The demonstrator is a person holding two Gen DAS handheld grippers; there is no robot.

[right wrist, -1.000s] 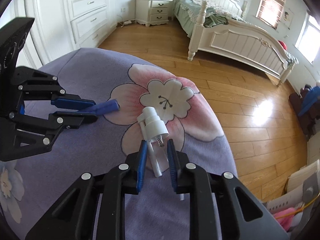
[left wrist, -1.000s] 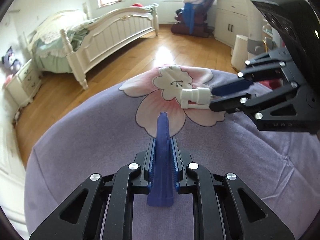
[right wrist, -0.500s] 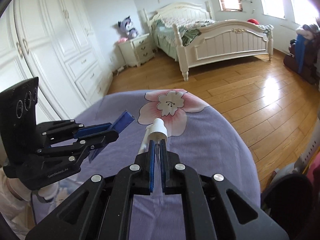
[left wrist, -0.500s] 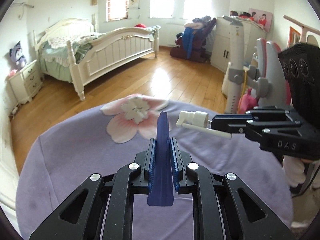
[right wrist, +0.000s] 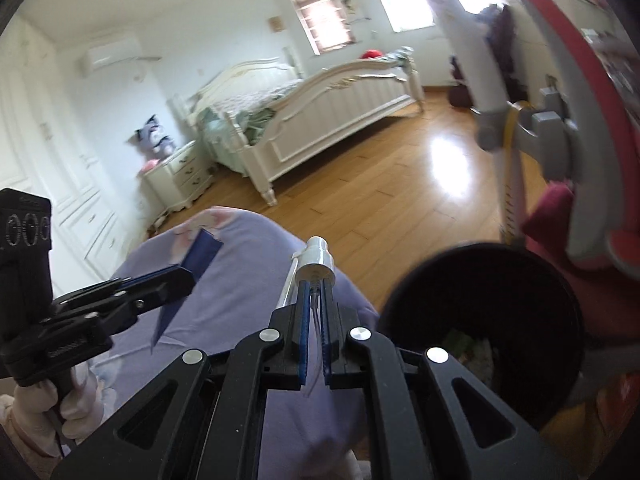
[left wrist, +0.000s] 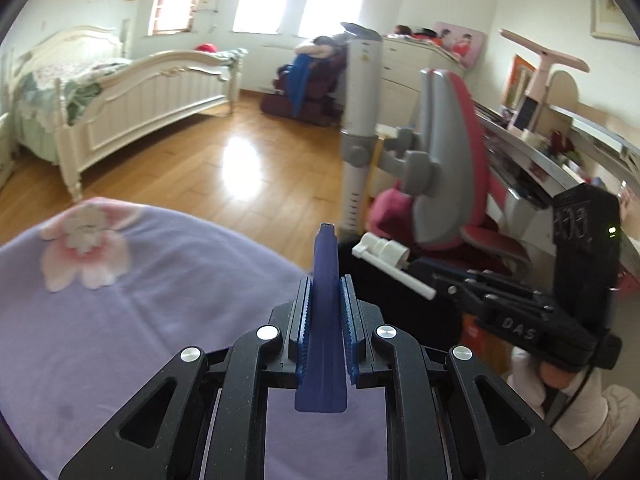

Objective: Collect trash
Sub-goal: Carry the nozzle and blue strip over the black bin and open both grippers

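My left gripper (left wrist: 324,292) is shut on a flat dark-blue plastic piece (left wrist: 325,280) that stands on edge between the pads. The same blue piece (right wrist: 192,264) shows at the left in the right wrist view. My right gripper (right wrist: 315,296) is shut on a white spray-pump head (right wrist: 316,260), its thin dip tube running back between the pads. From the left wrist view the pump head (left wrist: 380,249) pokes out ahead of the right gripper (left wrist: 436,276). A black trash bin (right wrist: 404,300) sits low on the right, with some litter inside.
A purple quilt with a pink flower (left wrist: 84,240) covers the bed below both grippers. A grey and red chair (left wrist: 444,168) and a desk (left wrist: 560,160) stand to the right. A white bed (left wrist: 132,96) lies across the wooden floor (left wrist: 240,160).
Both grippers have swung right, off the flower print toward the quilt's edge. The right gripper closed on the pump head's tube and rolled upright. The black bin and chair have come into view.
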